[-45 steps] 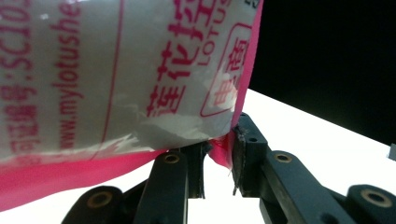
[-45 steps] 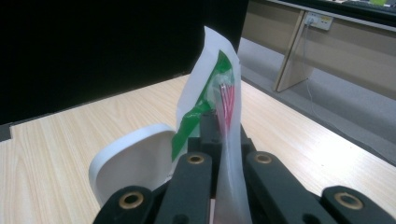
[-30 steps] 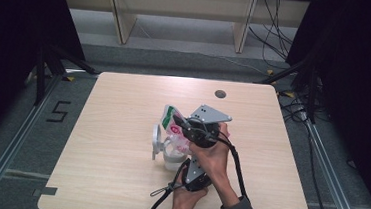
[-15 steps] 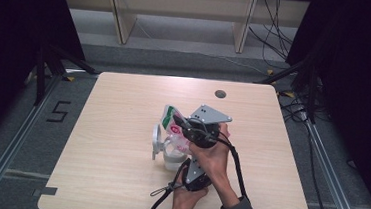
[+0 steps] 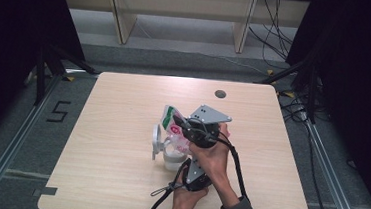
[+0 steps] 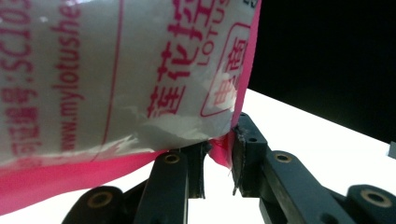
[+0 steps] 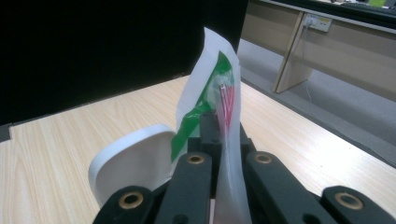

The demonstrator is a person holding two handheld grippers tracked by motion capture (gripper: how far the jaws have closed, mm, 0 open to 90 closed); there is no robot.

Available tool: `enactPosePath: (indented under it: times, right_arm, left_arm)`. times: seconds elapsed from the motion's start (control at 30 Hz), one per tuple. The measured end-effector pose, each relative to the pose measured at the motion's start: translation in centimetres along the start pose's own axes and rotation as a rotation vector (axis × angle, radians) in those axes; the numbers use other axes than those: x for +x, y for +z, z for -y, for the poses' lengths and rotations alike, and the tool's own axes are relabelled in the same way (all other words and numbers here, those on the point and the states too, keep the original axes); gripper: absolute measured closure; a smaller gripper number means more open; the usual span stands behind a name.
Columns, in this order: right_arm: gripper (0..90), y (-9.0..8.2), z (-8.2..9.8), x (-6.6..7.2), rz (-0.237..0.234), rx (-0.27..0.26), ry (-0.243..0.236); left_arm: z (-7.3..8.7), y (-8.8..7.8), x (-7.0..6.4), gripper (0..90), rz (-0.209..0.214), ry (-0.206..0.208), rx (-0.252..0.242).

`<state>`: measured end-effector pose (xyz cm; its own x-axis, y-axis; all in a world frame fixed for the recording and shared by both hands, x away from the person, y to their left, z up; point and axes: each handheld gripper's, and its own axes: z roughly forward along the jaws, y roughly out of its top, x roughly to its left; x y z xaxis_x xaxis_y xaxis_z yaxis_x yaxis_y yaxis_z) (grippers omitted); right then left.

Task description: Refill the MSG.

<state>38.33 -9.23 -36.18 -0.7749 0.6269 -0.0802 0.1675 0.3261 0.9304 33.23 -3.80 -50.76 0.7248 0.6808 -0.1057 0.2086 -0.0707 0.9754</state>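
A white plastic packet (image 5: 173,125) with pink and green print is held up over a white tub (image 5: 171,159) whose round lid (image 5: 156,141) stands open to its left. My right gripper (image 5: 184,130), under its grey plate, is shut on the packet's upper edge (image 7: 215,84). My left gripper (image 5: 189,160) comes in from below, partly hidden by the right hand. In the left gripper view the packet's pink bottom corner (image 6: 220,148) sits pinched between that gripper's (image 6: 219,161) black jaws. In the right gripper view the white lid (image 7: 130,163) stands just behind the jaws.
The light wooden table (image 5: 123,104) has a dark round hole (image 5: 220,93) near its far edge. Cables trail from both grippers off the near edge. Wooden shelf legs (image 5: 122,19) and floor rails lie beyond the table.
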Motion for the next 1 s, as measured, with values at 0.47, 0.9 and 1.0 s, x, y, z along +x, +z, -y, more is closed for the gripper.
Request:
enactPosePath:
  times: [0.47, 0.9, 1.0]
  right_arm:
    - [90.0, 0.16, -0.06, 0.27, -0.012, 0.005, 0.000]
    - [90.0, 0.20, -0.08, 0.29, 0.000, 0.001, -0.023]
    - [90.0, 0.30, -0.01, 0.36, 0.009, -0.015, -0.020]
  left_arm:
    - [-0.01, -0.06, -0.01, 76.1, -0.005, -0.001, -0.006]
    - [-0.07, 0.03, 0.00, 75.9, -0.002, -0.005, -0.007]
    - [-0.06, 0.15, -0.06, 76.0, 0.000, -0.026, -0.027]
